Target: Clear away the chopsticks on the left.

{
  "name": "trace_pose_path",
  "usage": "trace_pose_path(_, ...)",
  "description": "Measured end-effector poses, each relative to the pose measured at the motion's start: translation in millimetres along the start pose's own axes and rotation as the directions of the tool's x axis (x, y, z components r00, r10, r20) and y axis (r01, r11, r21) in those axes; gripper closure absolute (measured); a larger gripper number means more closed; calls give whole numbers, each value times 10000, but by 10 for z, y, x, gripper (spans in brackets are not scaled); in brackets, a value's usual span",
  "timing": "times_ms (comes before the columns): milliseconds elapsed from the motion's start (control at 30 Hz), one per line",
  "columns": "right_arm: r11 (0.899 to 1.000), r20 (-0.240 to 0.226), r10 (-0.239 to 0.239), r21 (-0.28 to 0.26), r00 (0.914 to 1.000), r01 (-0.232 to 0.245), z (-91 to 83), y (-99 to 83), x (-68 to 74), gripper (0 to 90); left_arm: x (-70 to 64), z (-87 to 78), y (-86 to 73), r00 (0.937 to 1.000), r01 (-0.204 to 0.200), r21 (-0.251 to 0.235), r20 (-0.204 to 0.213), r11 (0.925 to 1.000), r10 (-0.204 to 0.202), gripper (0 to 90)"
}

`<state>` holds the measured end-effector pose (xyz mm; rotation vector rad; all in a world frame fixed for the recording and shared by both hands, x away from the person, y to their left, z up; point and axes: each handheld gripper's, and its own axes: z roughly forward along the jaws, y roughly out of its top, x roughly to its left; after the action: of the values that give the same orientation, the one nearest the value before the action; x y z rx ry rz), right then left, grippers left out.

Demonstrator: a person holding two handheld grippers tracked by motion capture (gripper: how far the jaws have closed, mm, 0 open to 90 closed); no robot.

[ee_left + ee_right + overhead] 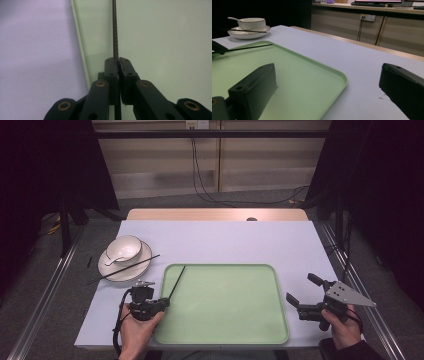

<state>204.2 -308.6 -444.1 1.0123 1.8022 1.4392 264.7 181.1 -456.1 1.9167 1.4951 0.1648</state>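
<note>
Pale lilac-grey covering (225, 240) spreads over the table, with a strip of bare wood (215, 214) showing along the far edge; beyond it stand low beige cabinets with dark cables hanging down to a grey floor, and black curtains close off both sides.

One thin black chopstick (177, 281) is pinched between the closed jaws of the left gripper (166, 301), at the near left corner of the green tray (260, 340). From the left gripper view the stick runs straight out from the pressed-together jaw tips over the tray's floor, just inside its left rim. In the high view the stick slants away from the gripper toward the tray's far left corner, where its tip lies about over the rim. The person's left hand (134, 327) holds that gripper at the table's near edge.

A second chopstick (124, 269) lies across the white saucer (106, 268) at the far left of the tray, its near end reaching down onto the table. A white bowl (124, 247) sits on the saucer with a white spoon (114, 260) in it.

On the other side, the right gripper (301, 290) is held just off the tray's right rim, jaws spread wide apart with nothing between them, gripped by the right hand (343, 327). Its own view looks between the two black jaws across the tray toward the bowl and saucer.
</note>
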Motion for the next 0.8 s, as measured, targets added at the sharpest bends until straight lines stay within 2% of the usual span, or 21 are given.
trace_pose_path(200, 10000, 45, -15, 22, 10000, 15, 7, 1, 1, 10, -10, 57, -7, 9997, -130, 235, -211, 9996, 135, 854)
trace_pose_path(400, 10000, 17, -8, 38, 10000, 8, 6, 0, 2, 10, -1, 71, -12, 9996, -242, 291, -113, 9993, 246, 774)
trace_pose_path(467, 10000, 5, 17, 25, 10000, -17, 4, 0, 3, 10, -11, 70, -12, 9993, -312, 246, -193, 9992, 317, 736)
trace_pose_path(500, 10000, -8, -15, 20, 10000, 15, 6, -1, 1, 10, 2, 69, -8, 9994, -339, 308, -102, 9990, 342, 727)
trace_pose_path(533, 10000, -8, -15, 20, 10000, 15, 6, -1, 1, 10, 12, 70, -6, 9998, -174, 250, -4, 9995, 174, 727)
trace_pose_path(667, 10000, 8, -33, 47, 10000, 33, 9, -1, 3, 10, 43, 57, -2, 9999, -94, 225, 49, 9997, 93, 694)
trace_pose_path(733, 10000, -30, -28, 54, 10000, 28, 11, 0, 3, 10, 46, 59, -3, 9997, -210, 133, 156, 9997, 208, 648)
trace_pose_path(767, 10000, -2, -33, 48, 10000, 33, 8, 0, 3, 10, 49, 55, 0, 9989, -317, 52, 357, 9995, 315, 648)
trace_pose_path(800, 10000, -5, -28, 38, 10000, 28, 8, 0, 3, 10, 52, 34, 8, 9973, -554, -163, 475, 9983, 561, 623)
